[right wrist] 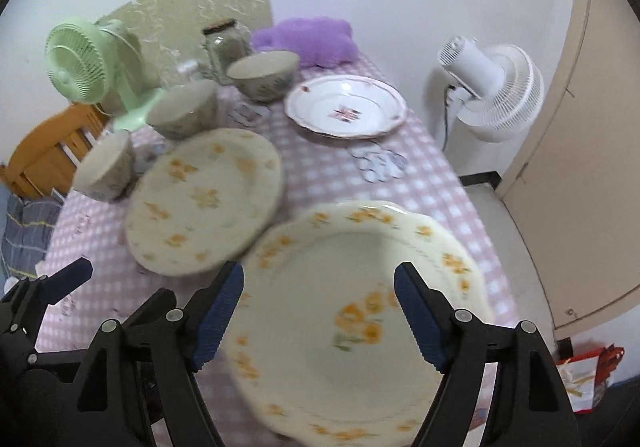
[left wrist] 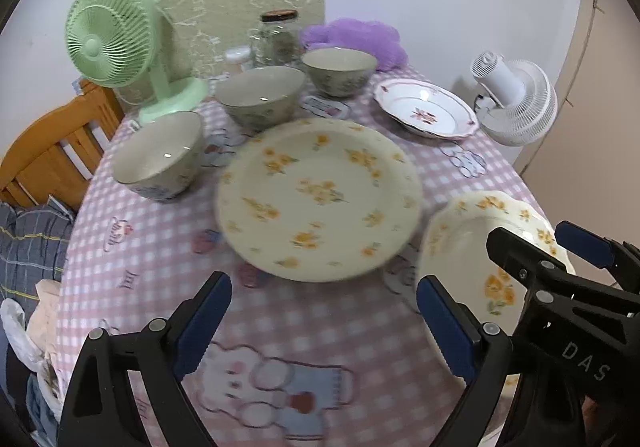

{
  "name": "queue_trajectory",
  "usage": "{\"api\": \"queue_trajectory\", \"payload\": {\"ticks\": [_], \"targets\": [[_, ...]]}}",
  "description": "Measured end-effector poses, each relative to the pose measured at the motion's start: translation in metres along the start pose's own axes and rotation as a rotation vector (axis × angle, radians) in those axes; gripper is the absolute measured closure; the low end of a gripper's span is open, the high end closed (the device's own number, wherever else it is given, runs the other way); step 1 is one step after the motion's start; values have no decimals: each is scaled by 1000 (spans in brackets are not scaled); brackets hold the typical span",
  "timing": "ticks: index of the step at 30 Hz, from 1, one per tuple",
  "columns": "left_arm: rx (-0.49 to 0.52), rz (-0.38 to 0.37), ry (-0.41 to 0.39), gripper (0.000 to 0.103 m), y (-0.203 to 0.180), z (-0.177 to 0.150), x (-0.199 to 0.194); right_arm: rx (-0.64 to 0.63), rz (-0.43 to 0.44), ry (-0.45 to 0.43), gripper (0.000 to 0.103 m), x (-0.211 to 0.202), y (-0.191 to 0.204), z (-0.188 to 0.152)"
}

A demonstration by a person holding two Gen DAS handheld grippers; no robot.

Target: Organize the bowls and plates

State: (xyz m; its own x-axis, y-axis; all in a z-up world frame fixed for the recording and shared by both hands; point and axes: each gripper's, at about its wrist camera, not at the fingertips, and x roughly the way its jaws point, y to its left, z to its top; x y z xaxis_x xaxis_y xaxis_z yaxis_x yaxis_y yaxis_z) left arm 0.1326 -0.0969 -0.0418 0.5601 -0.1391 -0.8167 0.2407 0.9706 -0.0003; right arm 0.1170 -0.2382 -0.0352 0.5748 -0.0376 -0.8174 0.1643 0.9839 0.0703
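1. The left hand-held gripper (left wrist: 324, 327) hovered over the desk (left wrist: 132, 259) covered in pink-and-white checked cloth, its blue-padded fingers (left wrist: 208, 323) spread wide with nothing between them.
2. The right hand-held gripper (right wrist: 318, 317) was likewise wide open — its fingers (right wrist: 218, 317) stood on either side of the scalloped cream plate with yellow flowers (right wrist: 348, 319), above it; I cannot tell whether they touched it.
3. That scalloped plate lay at the near right edge of the desk, just beside a round cream plate with yellow flowers (left wrist: 320, 199) in the middle.
4. Three grey-green ceramic bowls stood in a curved row behind the round plate: one at the left (left wrist: 160, 155), one in the centre (left wrist: 260, 95), one further back (left wrist: 340, 71).
5. A white scalloped plate with a red flower motif (left wrist: 426, 111) sat at the far right — well apart from the bowls' left end.
6. A mint-green desk fan (left wrist: 116, 43) stood at the far left, a glass jar (left wrist: 278, 37) and a purple plush (left wrist: 356, 37) at the back.
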Motion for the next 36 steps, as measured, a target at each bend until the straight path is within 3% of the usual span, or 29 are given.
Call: {"api": "queue_trajectory", "payload": {"ticks": [12, 17, 23, 33, 36], "targets": [[-118, 52, -62, 9, 53, 42, 27, -43, 44, -54, 23, 35, 58, 54], [-190, 75, -34, 10, 60, 57, 57, -52, 63, -28, 23, 72, 58, 80], [-184, 121, 6, 11, 55, 69, 97, -111, 59, 14, 23, 119, 55, 96], [-236, 149, 101, 11, 66, 64, 142, -151, 86, 110, 23, 177, 52, 101], [-233, 136, 112, 18, 65, 62, 146, -162, 104, 130, 23, 184, 54, 99]]}}
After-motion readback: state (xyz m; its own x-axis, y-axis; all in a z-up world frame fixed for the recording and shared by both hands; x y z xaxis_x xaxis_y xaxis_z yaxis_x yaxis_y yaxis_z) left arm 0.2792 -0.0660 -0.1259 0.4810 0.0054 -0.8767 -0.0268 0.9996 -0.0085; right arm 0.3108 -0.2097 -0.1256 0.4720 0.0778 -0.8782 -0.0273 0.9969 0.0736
